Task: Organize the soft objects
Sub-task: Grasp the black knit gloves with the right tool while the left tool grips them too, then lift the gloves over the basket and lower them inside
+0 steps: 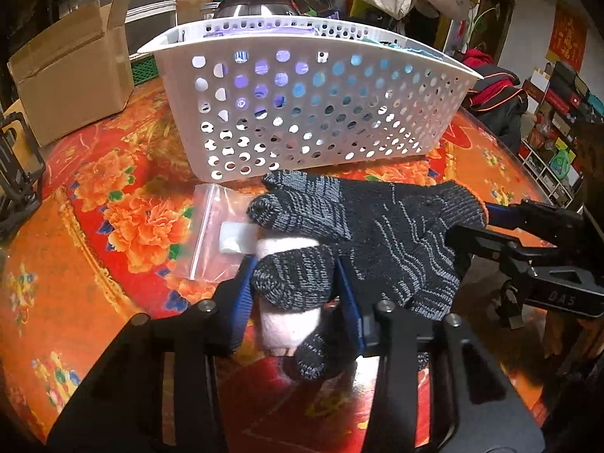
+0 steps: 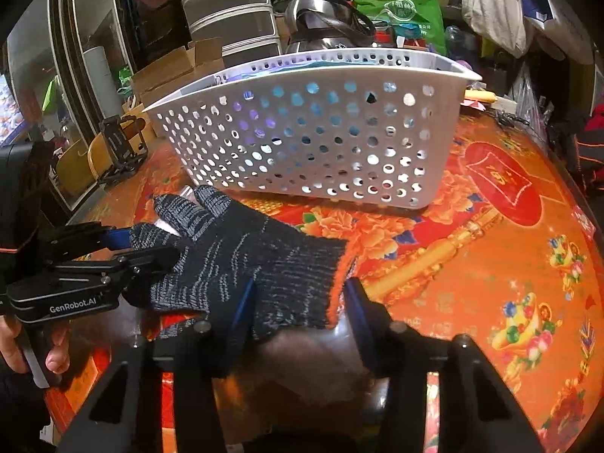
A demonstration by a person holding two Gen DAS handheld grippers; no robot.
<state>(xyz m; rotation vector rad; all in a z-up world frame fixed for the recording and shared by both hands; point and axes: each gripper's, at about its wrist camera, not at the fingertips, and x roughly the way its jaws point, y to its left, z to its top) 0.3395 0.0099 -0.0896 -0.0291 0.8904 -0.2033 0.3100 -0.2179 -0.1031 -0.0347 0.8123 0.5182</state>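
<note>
Your left gripper (image 1: 294, 290) has its blue pads closed on the finger end of the dark knit glove (image 1: 370, 234), with a pale pink fuzzy object (image 1: 290, 326) caught between the pads under the glove's finger. Your right gripper (image 2: 298, 302) clamps the glove's (image 2: 256, 264) cuff, where the orange trim shows at about 3 o'clock from the glove's middle. Between the two, the glove lies stretched over the red and orange floral tablecloth (image 1: 124, 226), near the table's front edge. At 12 o'clock from the glove, just beyond its fingertips, stands the white perforated basket (image 1: 302, 113), with blue and purple items showing through its holes. At 9 o'clock from the glove, a clear zip bag (image 1: 215, 234) lies flat on the cloth, partly under the fingers. At 10 o'clock, well apart, sits an open cardboard box (image 1: 71, 75).
</note>
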